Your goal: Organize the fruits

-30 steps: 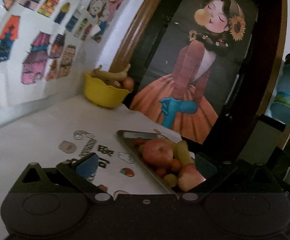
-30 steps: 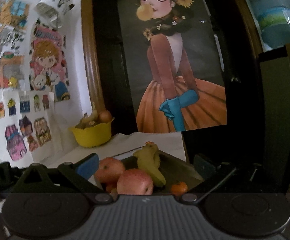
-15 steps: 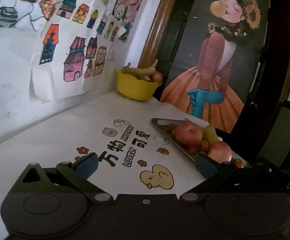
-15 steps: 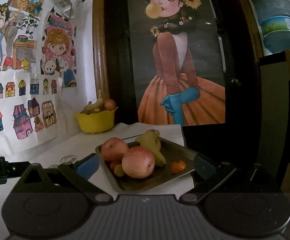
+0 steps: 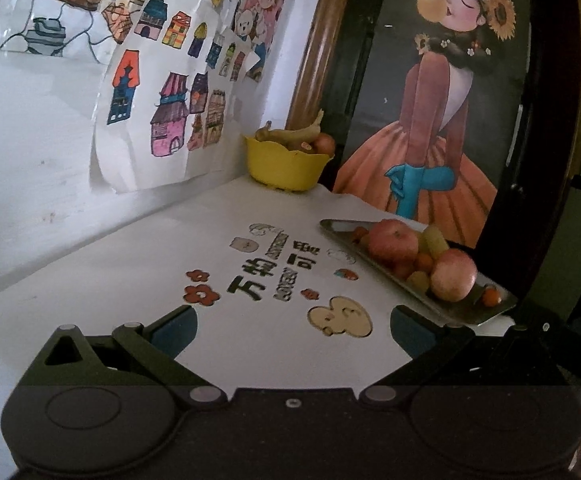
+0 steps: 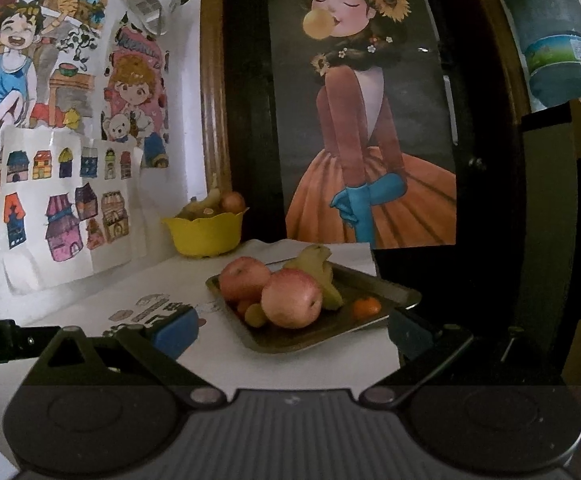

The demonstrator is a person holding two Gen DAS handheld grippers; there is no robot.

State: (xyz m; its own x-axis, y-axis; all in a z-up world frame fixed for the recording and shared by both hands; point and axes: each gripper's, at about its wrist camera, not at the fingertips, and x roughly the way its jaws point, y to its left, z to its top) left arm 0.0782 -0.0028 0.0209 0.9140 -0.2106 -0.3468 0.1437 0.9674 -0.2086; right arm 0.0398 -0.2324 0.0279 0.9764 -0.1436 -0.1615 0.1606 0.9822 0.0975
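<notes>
The fruit sits heaped on a metal tray [image 6: 370, 320] at the table's right edge: two apples, the nearer [image 6: 291, 298] leaning on the farther [image 6: 244, 283], a yellow-green fruit [image 6: 318, 272] behind, small oranges [image 6: 365, 307] tucked around. Lifting one apple may well send the other rolling, and the tray's near corner looks close to the edge (a nudge might tip it). The right gripper [image 6: 292, 332] hangs spread wide and empty before the tray; the left gripper [image 5: 292, 330], equally wide and empty, is over the printed tablecloth [image 5: 130, 264]. A yellow bowl [image 5: 286, 166] holding bananas stands in the far corner, well apart. Nothing blocks the way.
</notes>
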